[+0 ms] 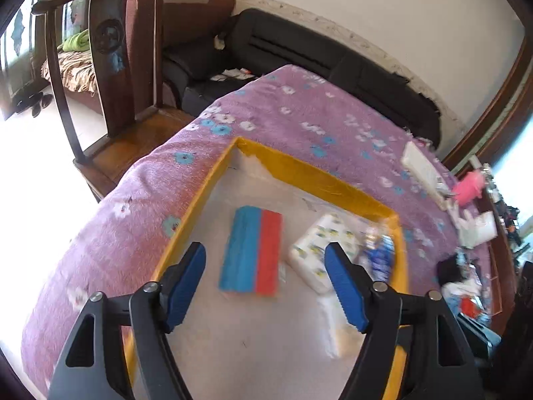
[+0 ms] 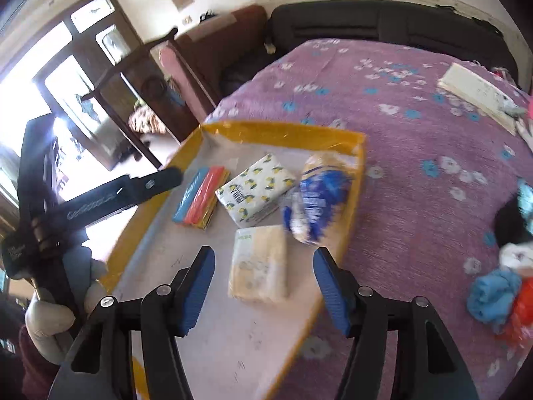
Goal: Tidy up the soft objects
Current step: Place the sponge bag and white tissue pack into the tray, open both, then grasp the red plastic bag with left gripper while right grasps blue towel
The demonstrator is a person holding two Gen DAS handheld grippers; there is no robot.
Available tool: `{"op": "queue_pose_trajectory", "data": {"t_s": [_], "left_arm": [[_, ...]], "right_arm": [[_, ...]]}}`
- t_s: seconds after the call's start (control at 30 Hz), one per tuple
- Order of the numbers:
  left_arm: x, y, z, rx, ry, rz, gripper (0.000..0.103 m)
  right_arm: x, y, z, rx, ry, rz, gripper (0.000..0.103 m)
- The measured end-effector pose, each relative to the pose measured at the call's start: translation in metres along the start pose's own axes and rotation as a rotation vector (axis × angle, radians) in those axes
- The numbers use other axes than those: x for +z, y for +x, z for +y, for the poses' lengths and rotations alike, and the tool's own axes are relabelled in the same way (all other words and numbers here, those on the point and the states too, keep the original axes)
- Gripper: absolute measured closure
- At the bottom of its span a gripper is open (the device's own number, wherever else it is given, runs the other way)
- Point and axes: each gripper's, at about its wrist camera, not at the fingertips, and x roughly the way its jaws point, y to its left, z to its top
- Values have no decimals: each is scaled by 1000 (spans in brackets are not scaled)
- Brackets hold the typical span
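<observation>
Bed with fuzzy purple floral blanket carries yellow-rimmed tray | in tray: blue-red sponge stack, lemon-print tissue pack, pale soft pack, crinkly blue-white bag | left gripper fingers apart, empty; right gripper fingers apart, empty | advice: pinch squashy packs across narrow sides, gently.

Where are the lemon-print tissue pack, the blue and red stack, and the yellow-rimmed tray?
Lemon pack (image 2: 256, 189), right wrist view, top face.
Blue and red stack (image 1: 251, 250), left wrist view, top middle.
Tray (image 1: 309, 170), left wrist view, far yellow wall.
</observation>
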Motion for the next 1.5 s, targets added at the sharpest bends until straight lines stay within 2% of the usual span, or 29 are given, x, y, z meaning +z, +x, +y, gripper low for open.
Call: {"op": "queue_pose_trajectory", "data": {"t_s": [0.13, 0.33, 0.4, 0.5, 0.6, 0.7, 0.77, 0.8, 0.83, 0.87, 0.93, 1.03, 1.07, 1.13, 1.2, 1.27, 1.4, 1.5], "left_arm": [[-27, -34, -32, -97, 55, -9, 25], [-83, -68, -89, -268, 123, 27, 22], [-102, -69, -109, -295, 153, 39, 21], [-125, -58, -131, -295, 178, 69, 21], [-144, -43, -144, -249, 185, 111, 21], [-153, -35, -150, -252, 189, 148, 21], [-155, -38, -150, -246, 191, 141, 21], [-155, -40, -149, -245, 190, 136, 21], [-155, -42, -147, -241, 188, 130, 21], [-155, -45, -145, -237, 186, 124, 21], [-152, -47, -139, -232, 181, 116, 21], [-151, -49, -131, -228, 168, 115, 21], [-150, -49, -128, -229, 163, 116, 21], [-151, -46, -125, -230, 151, 123, 21], [-152, -42, -124, -242, 140, 136, 21], [-156, -39, -124, -248, 135, 150, 21], [-164, -40, -131, -252, 170, 162, 21], [-169, -44, -142, -211, 239, 145, 21]], "right_arm": [[-17, -50, -40, -30, 51, -69, 30], [-49, -120, -144, -202, 221, -155, 30], [-62, -138, -175, -242, 291, -172, 30], [-70, -150, -201, -241, 362, -192, 30], [-65, -148, -203, -224, 353, -188, 30], [-55, -133, -201, -216, 337, -164, 30], [-50, -118, -197, -211, 324, -138, 30], [-50, -109, -195, -217, 316, -124, 34], [-50, -101, -195, -212, 305, -109, 53], [-52, -92, -192, -182, 291, -75, 60], [-59, -84, -181, -92, 268, -24, 60], [-79, -92, -148, 159, 170, 35, 60], [-85, -99, -140, 199, 139, 40, 60], [-97, -120, -131, 165, 85, 13, 52], [-104, -136, -138, 78, 94, -22, 42], [-107, -142, -146, -16, 108, -43, 39], [-108, -135, -159, -39, 172, -43, 39], [-102, -125, -162, -28, 205, -60, 39]]}}
